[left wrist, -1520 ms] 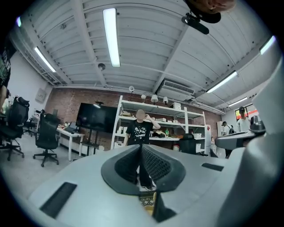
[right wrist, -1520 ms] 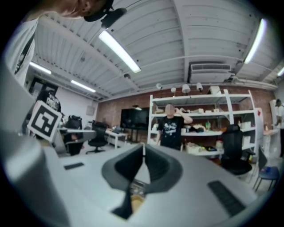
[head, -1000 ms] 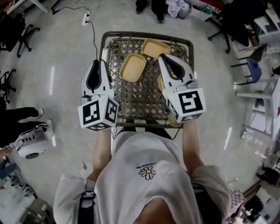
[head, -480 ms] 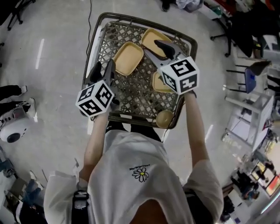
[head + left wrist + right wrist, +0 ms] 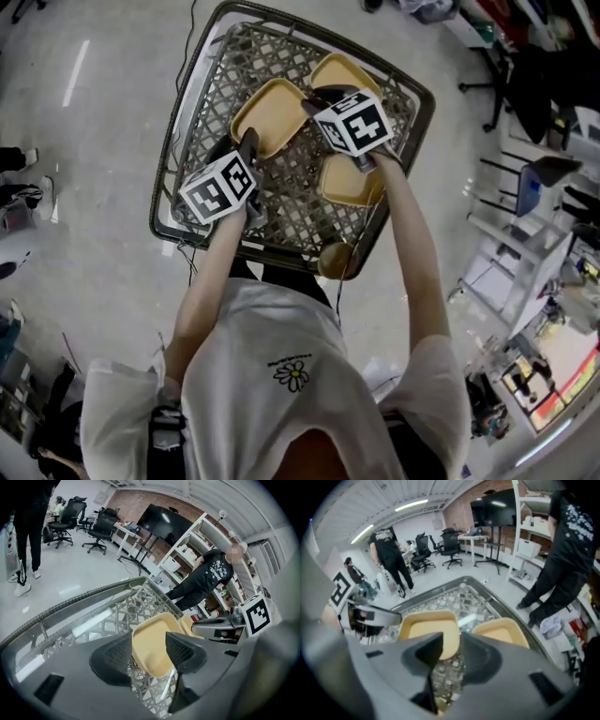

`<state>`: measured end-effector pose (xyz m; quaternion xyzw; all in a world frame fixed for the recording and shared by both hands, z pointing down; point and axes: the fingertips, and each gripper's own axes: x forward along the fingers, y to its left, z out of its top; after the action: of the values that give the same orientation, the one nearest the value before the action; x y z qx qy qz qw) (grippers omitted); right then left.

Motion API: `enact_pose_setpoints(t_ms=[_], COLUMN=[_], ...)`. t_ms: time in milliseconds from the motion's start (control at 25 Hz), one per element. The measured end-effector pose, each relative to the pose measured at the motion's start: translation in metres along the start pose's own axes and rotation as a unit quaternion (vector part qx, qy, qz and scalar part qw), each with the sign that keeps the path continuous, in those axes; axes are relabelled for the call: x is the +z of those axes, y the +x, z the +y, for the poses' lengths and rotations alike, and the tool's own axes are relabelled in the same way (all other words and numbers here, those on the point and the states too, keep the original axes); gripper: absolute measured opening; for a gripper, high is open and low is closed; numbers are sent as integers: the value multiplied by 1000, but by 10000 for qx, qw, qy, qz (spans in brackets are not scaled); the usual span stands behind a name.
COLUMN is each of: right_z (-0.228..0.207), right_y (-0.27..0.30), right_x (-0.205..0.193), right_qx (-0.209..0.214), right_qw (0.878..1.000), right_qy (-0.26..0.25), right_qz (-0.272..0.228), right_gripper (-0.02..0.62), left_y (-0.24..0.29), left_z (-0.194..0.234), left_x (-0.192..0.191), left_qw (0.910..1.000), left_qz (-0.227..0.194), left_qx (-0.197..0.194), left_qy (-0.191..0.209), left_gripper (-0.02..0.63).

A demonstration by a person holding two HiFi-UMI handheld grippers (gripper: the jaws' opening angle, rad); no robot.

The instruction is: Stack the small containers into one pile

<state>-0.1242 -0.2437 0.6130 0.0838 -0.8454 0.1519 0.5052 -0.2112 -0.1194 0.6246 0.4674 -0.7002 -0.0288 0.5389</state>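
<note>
Four tan containers lie apart on the lattice table [image 5: 286, 220]; none is stacked yet, so I judge the task is only starting. One tray [image 5: 270, 117] sits toward the far left corner; a second tray [image 5: 339, 73] is at the far right corner; a third tray [image 5: 349, 180] lies along the right edge; a rounder bowl [image 5: 336, 261] rests at the near edge. My left gripper [image 5: 148, 645] points down at the first tray's near corner; its jaws have just been opening and stand wide, pads clear of the rim, I think so they can straddle it. My right gripper [image 5: 449, 648] hangs over the mesh between the two far trays; its jaws have just been closing partway yet remain apart on nothing, probably narrowing for a thin wall.
</note>
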Motion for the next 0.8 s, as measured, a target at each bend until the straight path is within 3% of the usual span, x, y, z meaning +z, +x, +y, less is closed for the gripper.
enact_pose_setpoints(t_ms=[320,440,600,800], right_z=[-9,-8,-8,-1], right_y=[45,50,50,28], right_x=[-13,-15,-19,-4], right_qx=[115,107,-21,8], right_qw=[9991,9990,9985,9999], right_qy=[-55,-60,-206,-101], right_qz=[401,430,513,96], right_gripper=[131,96,48,44], left_y=[25,26,21,8], left_z=[16,18,26,21], left_x=[-23,-25,-27,-12], left_qw=[9991,9988,9974,9981], left_qz=[203,167,192,-20], left_qx=[336,352,614,611], left_qy=[-178,-288,-310,-8], left_gripper=[238,236,87,85])
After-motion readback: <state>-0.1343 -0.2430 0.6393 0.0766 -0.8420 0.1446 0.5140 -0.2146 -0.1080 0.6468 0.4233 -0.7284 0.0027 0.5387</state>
